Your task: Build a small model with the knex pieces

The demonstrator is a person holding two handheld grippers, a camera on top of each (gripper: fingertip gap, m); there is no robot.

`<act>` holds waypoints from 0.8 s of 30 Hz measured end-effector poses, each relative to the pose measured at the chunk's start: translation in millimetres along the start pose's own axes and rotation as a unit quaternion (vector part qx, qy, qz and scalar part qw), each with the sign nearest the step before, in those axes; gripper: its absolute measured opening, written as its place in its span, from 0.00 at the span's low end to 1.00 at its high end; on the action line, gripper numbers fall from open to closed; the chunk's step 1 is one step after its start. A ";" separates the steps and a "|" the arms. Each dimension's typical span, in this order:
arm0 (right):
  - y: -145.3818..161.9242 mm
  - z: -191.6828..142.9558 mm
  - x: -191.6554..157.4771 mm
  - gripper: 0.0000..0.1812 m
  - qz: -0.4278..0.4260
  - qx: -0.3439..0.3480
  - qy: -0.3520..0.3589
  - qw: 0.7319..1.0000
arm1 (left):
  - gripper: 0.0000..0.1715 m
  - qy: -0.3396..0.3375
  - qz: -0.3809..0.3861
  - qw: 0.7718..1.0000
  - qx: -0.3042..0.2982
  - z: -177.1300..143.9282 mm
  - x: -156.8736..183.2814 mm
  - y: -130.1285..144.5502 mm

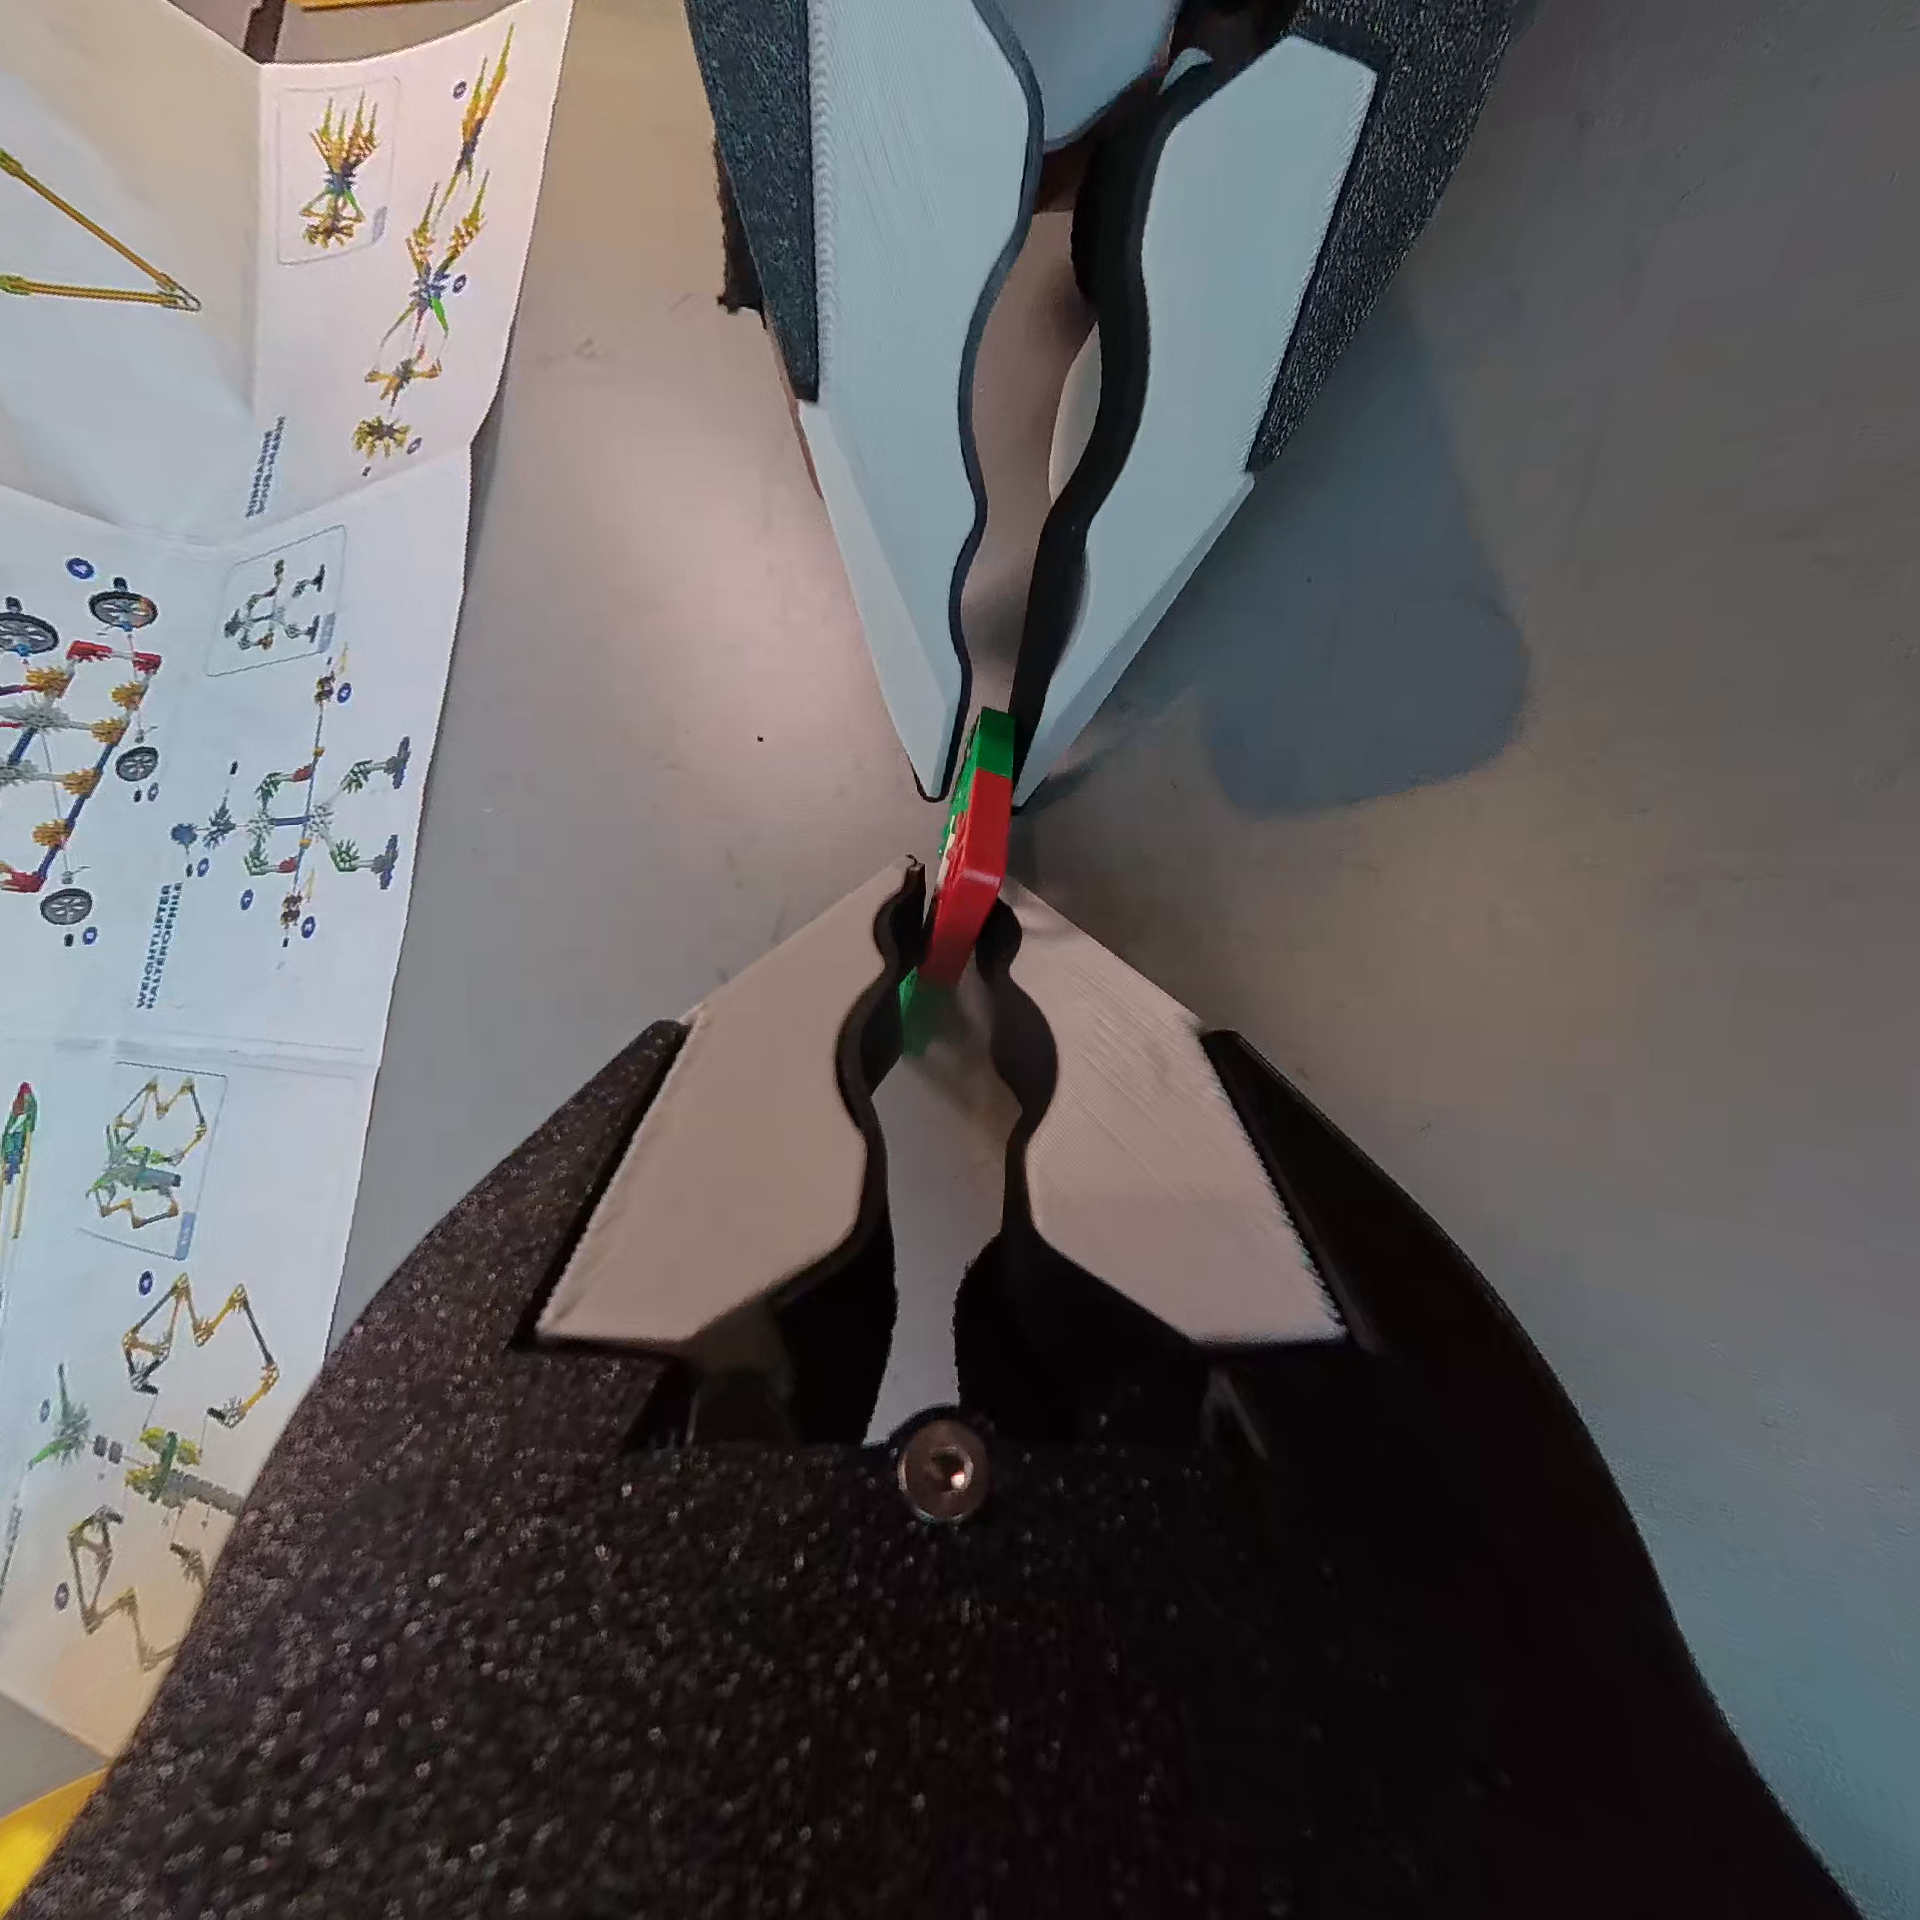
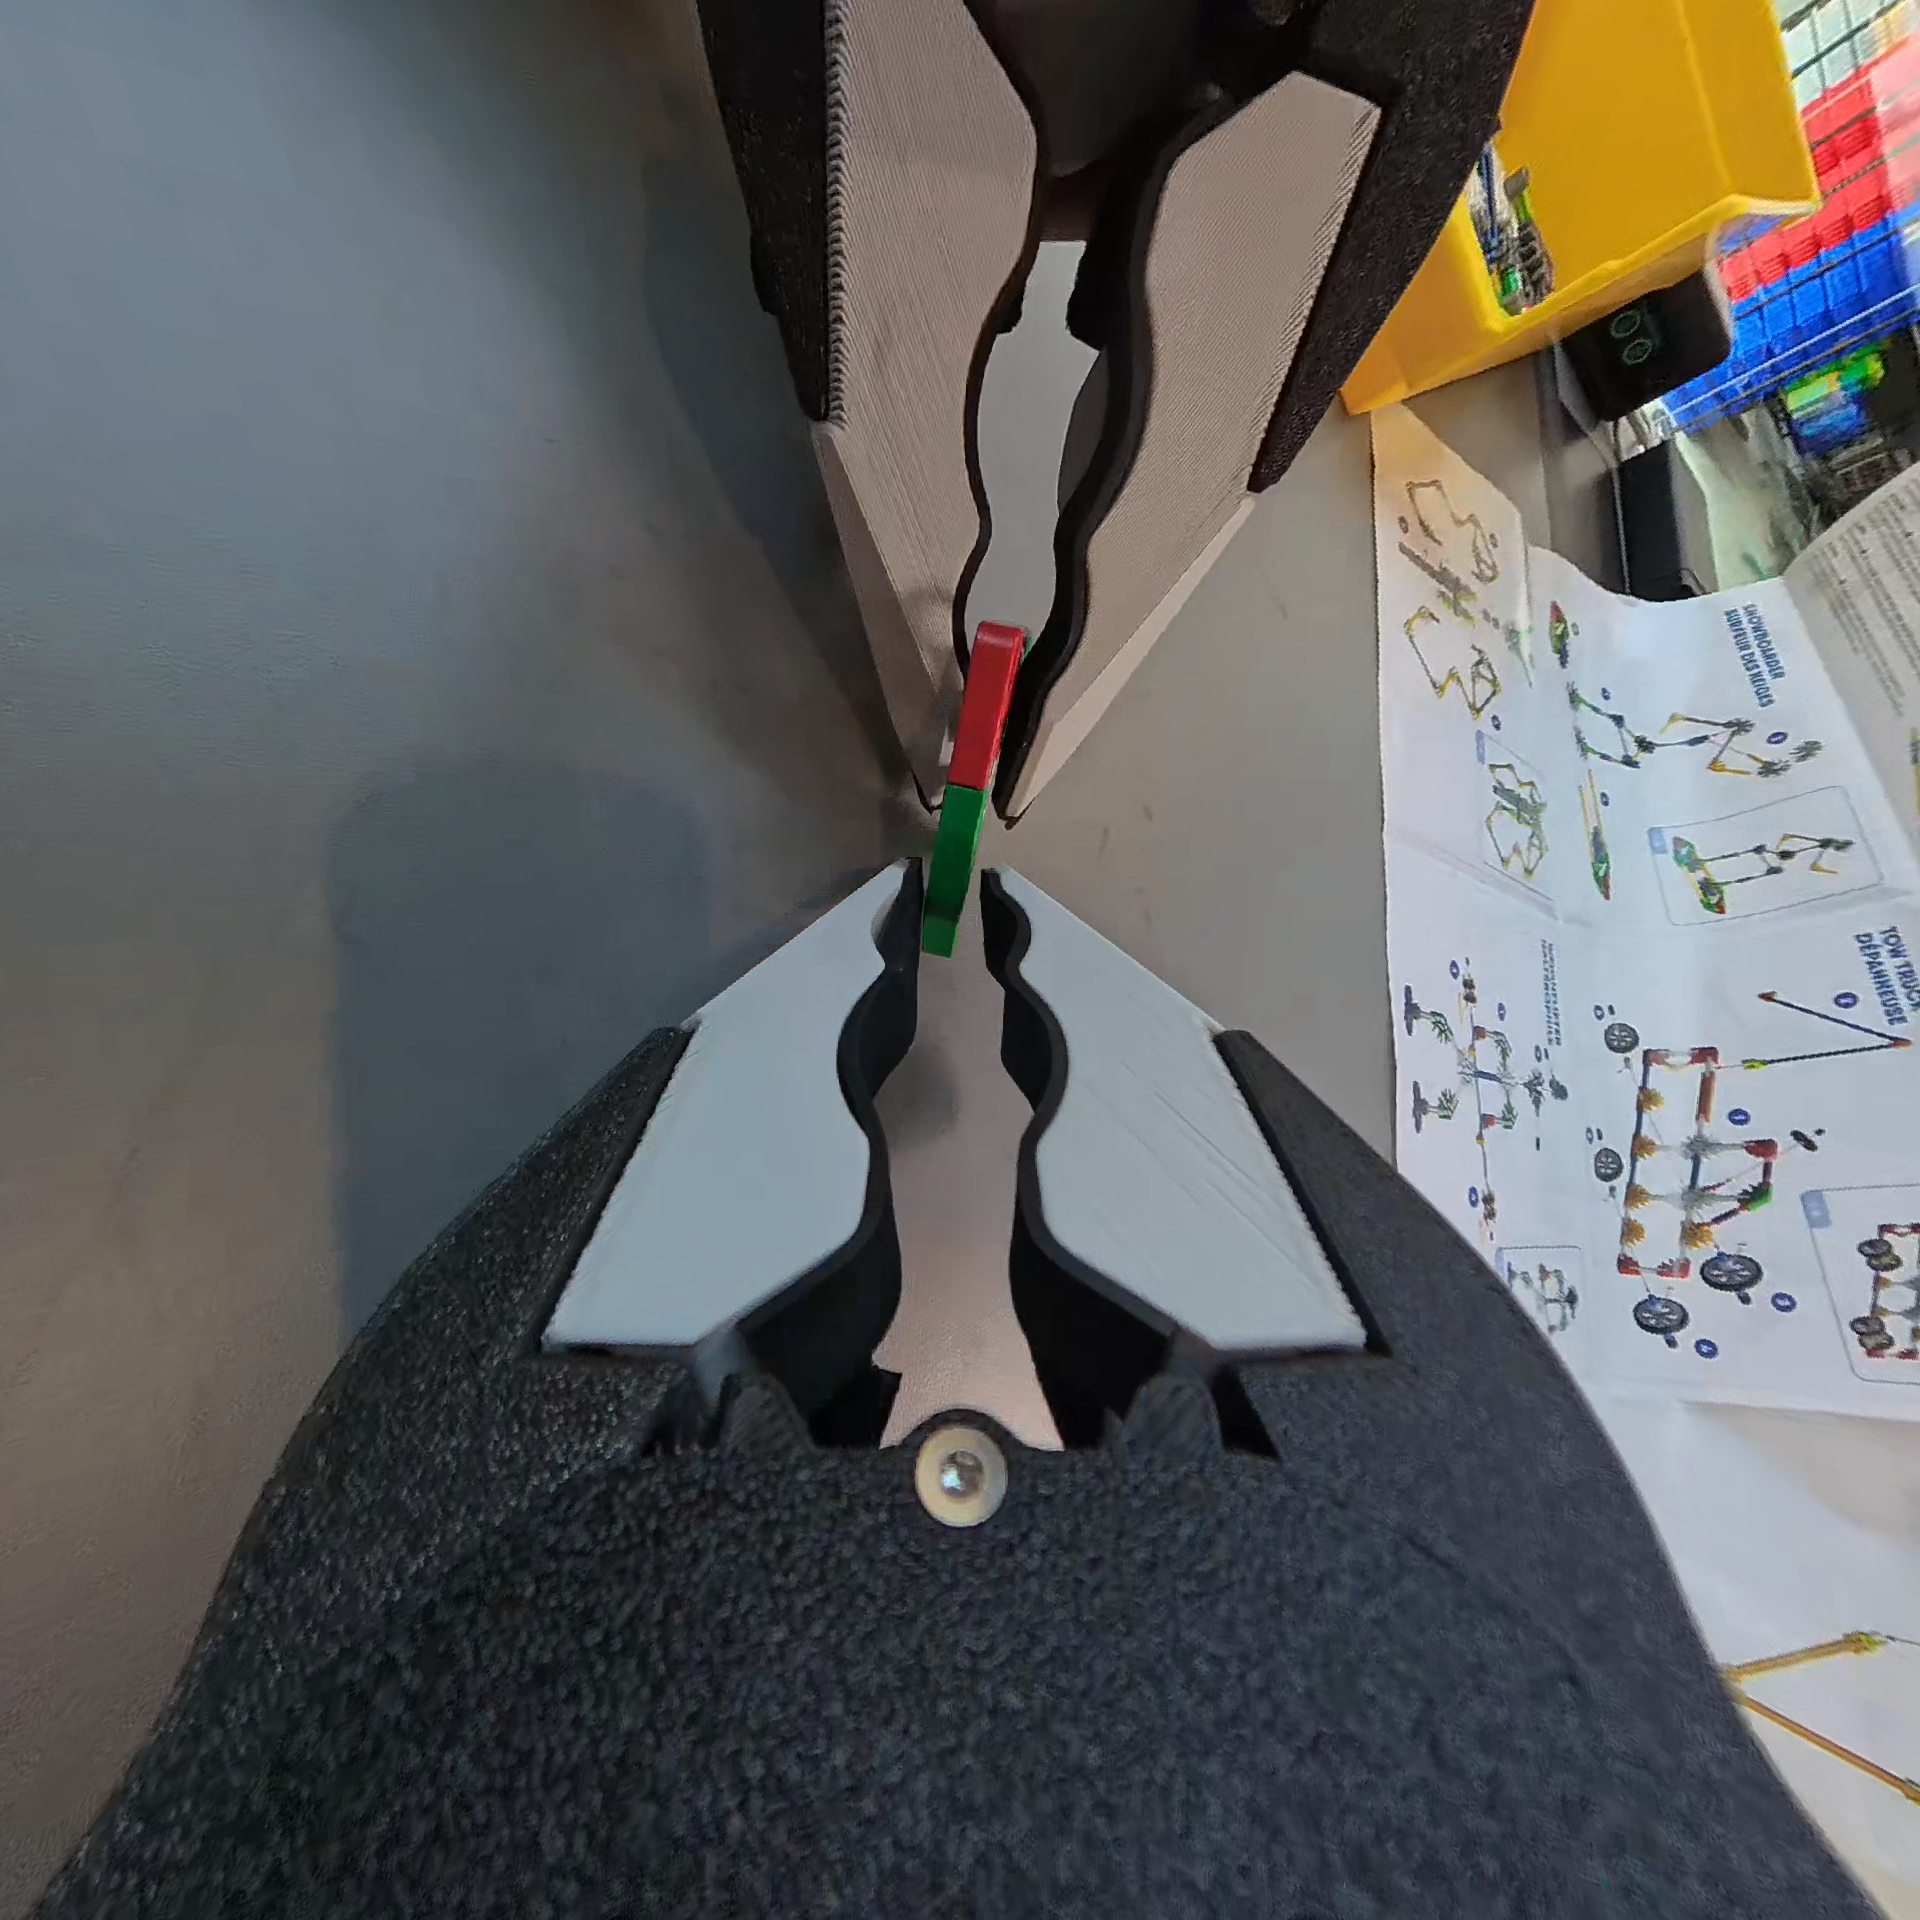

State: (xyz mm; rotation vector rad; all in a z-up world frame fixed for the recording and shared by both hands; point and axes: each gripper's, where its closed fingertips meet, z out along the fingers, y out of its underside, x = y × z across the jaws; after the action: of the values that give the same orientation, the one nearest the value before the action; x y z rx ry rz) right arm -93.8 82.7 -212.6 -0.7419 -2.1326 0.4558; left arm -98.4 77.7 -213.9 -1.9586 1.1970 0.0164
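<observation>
Two hand-held claws meet tip to tip above a grey tabletop (image 1: 644, 623), each gripping one end of a small joined pair of flat plastic pieces. The left claw (image 1: 961, 914) is pinching the red piece (image 1: 975, 883), which stands on edge between its wavy black-lined fingers (image 1: 769, 1122). The right claw (image 2: 951, 894) faces it; the green piece (image 2: 954, 883) sits between its tips, touching the left-hand pad, with a thin gap on the other side, so its hold looks light. The two pieces butt together end to end, roughly in line, red tilted slightly against green. To work this joint well, I judge both claws should stay square to each other and any push or pull should run straight along the pieces, since a twist could pop them from so small a grip. A folded instruction sheet (image 2: 1662, 935) with coloured building diagrams lies on the tabletop to one side. Beyond it sit a yellow bin (image 2: 1621, 177), a small black device and blurred blue and red crates.
</observation>
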 end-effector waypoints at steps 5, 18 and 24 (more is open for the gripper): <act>-4.6 3.6 -1.1 0.06 0.001 -0.002 -0.003 1.000 | 0.04 0.001 0.013 1.000 -0.003 0.5 2.1 0.0; -3.0 7.0 0.7 0.03 0.020 -0.029 -0.027 0.999 | 0.03 0.005 0.035 0.998 -0.042 -10.0 1.5 14.9; -3.6 6.5 0.7 0.03 -0.062 -0.053 0.011 0.997 | 0.03 -0.012 0.068 0.997 -0.043 -10.1 1.1 15.4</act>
State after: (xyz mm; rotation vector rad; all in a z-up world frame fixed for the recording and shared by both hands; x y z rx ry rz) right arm -100.6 79.9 -214.1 -0.6646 -2.1808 0.2689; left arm -113.2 67.2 -217.4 -1.9427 1.3303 0.1648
